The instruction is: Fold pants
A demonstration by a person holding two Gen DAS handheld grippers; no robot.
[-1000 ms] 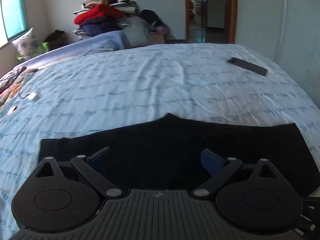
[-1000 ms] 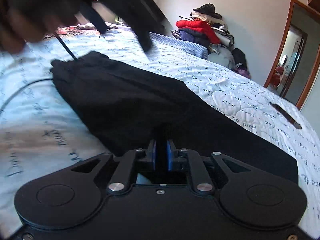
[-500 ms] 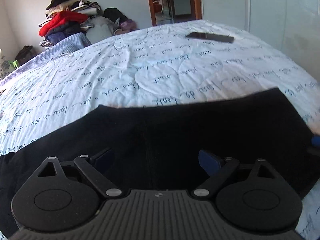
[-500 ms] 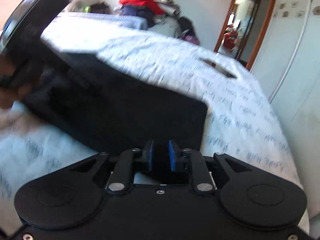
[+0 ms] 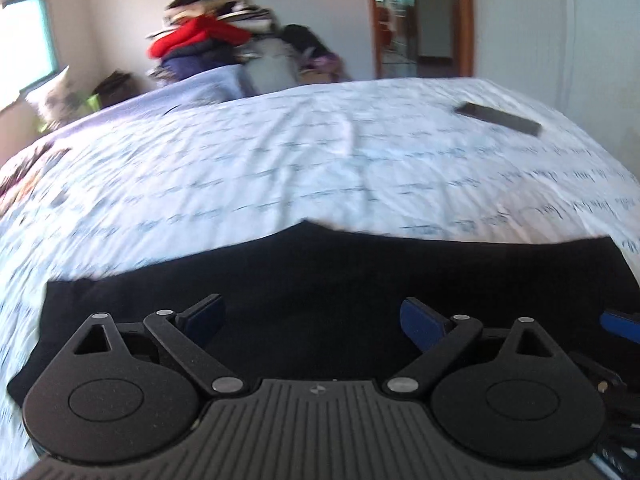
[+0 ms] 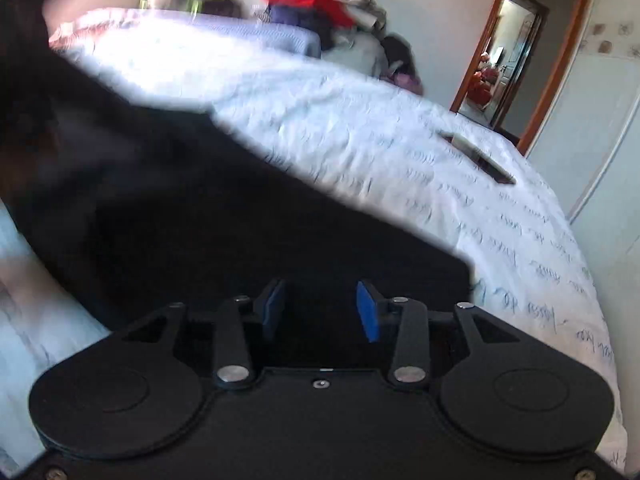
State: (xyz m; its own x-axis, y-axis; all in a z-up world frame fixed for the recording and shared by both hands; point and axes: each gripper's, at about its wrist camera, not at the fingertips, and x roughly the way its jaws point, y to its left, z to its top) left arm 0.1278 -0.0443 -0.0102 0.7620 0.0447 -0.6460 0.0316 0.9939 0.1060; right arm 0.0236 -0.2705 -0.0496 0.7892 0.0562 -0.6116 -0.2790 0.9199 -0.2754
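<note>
Black pants (image 5: 320,280) lie flat on the pale blue bedspread (image 5: 280,168), spread left to right at the bed's near side. My left gripper (image 5: 312,318) is open wide over the pants, holding nothing. My right gripper (image 6: 320,310) is open over the right end of the pants (image 6: 240,232), with black cloth showing between the blue pads; it holds nothing. One blue fingertip of the right gripper shows at the right edge of the left wrist view (image 5: 620,326). The left gripper's dark body blurs across the left of the right wrist view.
A dark flat phone-like slab (image 5: 498,118) lies on the bed's far right. A pile of clothes with a red jacket (image 5: 200,36) stands behind the bed. A doorway (image 5: 420,16) and white wardrobe (image 5: 560,40) are on the right.
My right gripper has opened and let go of the pants. The left gripper stayed open and swung back to face across the bed. Both views are blurred by motion.
</note>
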